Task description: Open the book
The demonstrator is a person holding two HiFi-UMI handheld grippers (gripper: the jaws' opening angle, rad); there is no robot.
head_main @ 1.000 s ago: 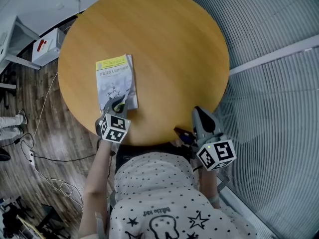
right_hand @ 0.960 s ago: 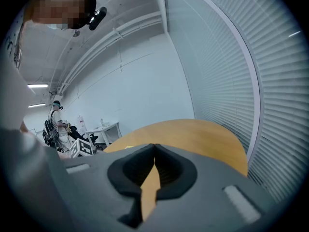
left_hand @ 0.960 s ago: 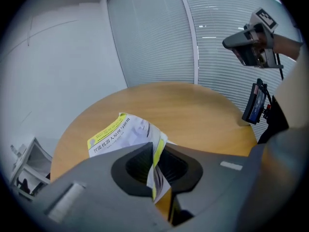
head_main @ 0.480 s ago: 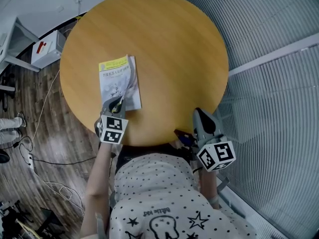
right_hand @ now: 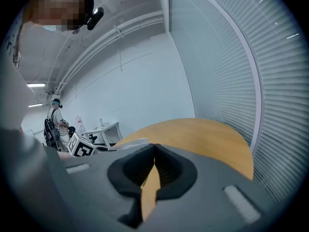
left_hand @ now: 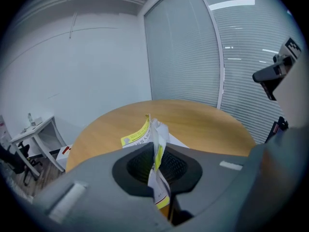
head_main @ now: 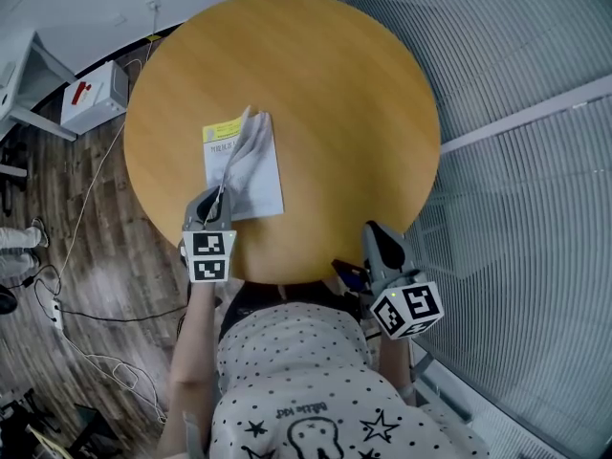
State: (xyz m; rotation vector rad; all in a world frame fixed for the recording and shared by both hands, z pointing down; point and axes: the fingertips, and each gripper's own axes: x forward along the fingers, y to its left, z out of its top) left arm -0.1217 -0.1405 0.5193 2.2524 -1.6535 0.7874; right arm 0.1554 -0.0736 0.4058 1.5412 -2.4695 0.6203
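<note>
Tearing is the main worry. Your left gripper is clenching its jaws on just the near corner of the front cover and a few thin leaves, and the paper is already crumpling between the pads. If you are pulling faster than the leaves can swing about the spine, you are risking a crease or a rip at the pinch, or the corner slipping out and the cover dropping shut. Nothing is pinning the rest down, so the whole book could be dragging along with the pull. Your right gripper, jaws closed on nothing, is hovering by the tabletop's near edge, well apart from it.

The book is a thin paperback with a pale cover and a yellow band at its far end. It is lying on the left half of the round wooden tabletop, toward your side. Its gripped corner is standing raised, the leaves are fanning, and a white inner page is showing.
</note>
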